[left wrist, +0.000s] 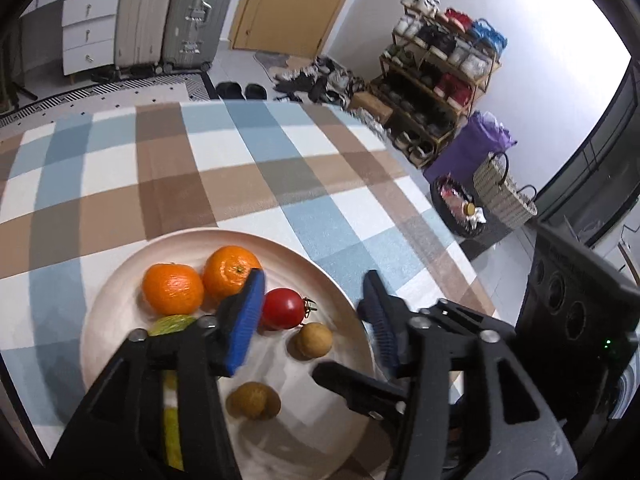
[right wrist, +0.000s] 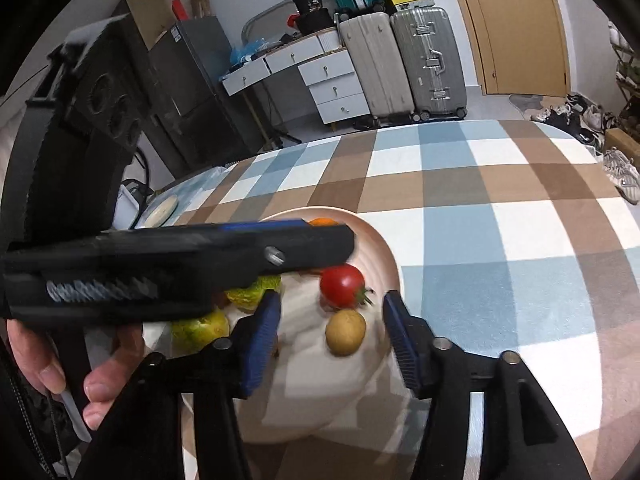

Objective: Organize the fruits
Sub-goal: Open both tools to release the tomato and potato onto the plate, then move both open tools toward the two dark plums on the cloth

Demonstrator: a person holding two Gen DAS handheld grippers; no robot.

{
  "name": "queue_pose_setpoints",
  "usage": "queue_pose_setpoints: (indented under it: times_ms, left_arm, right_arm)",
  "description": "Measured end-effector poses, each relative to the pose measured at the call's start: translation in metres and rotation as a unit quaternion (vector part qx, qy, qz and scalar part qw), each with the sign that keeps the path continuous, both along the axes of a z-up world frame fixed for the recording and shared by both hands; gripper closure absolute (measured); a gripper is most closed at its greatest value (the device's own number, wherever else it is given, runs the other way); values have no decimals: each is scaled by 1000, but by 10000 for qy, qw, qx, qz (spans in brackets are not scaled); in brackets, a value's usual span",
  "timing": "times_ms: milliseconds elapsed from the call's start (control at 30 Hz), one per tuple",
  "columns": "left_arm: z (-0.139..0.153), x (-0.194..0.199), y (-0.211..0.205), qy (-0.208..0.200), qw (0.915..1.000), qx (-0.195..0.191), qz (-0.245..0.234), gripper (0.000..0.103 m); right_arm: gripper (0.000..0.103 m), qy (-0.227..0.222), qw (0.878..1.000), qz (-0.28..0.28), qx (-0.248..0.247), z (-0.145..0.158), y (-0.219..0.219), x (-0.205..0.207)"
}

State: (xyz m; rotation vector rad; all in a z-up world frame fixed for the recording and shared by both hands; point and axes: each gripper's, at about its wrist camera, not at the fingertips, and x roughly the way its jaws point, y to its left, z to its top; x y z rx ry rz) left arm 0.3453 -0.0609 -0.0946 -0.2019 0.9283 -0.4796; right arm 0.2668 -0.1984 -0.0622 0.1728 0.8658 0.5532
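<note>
One pale plate (left wrist: 344,292) sits low and centre in both views on the checked tabletop (left wrist: 240,168). In the left wrist view it holds two oranges (left wrist: 173,288), one red tomato (left wrist: 283,308), two small brown fruits (left wrist: 315,340) and a green-yellow fruit (left wrist: 172,324) mostly hidden behind the black frame. The right wrist view shows two green-yellow fruits at the plate's left. The left gripper (left wrist: 316,312) has its blue fingers apart over the tomato, clamping nothing. The right gripper (right wrist: 330,336) also has its fingers apart, one brown fruit between them, untouched. A hand (right wrist: 60,364) shows at lower left.
</note>
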Motion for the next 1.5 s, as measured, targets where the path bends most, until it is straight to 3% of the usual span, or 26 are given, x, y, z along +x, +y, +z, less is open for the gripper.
queue_pose_setpoints:
  times_ms: [67,167,200,267,433,567,767,1067,1267,1500]
  left_arm:
    - [8,-8,7,-72,9999,-102,10,46]
    - [23,-23,15,-160,9998,-77,61,43]
    - [28,-28,17,-218,9997,-62,78,39]
    - [41,-44,22,-402,9990,-14,209,23]
    - [70,-82,34,-772,9959,132,443,18]
    - [90,-114,41,-1042,9919,266,677,1]
    - [112,-163,51,-1362,9864,340,850,1]
    - [116,-220,65,-1403,9847,209,1016,1]
    - [100,-258,73,-1373,9827,319,1199,1]
    - [64,-286,76,-1279,9814,600,1298,1]
  right_arm:
    - [30,-55,10000,-28,47,5,-4,-7]
    - [28,-214,9997,-75,51,14,-10,-22]
    - [28,-235,9997,-95,57,17,-12,-26]
    - [23,-286,9994,-159,112,22,-17,-35]
    - [15,-481,9978,-386,244,40,-30,-61]
    - [9,-574,9965,-488,352,56,-37,-83]
    - [4,-864,9939,-551,396,80,-38,-117]
    - [1,-1189,9917,-434,226,102,-30,-159]
    - [0,-1360,9899,-381,84,110,-25,-190]
    - [0,-1280,9907,-461,-22,99,-19,-216]
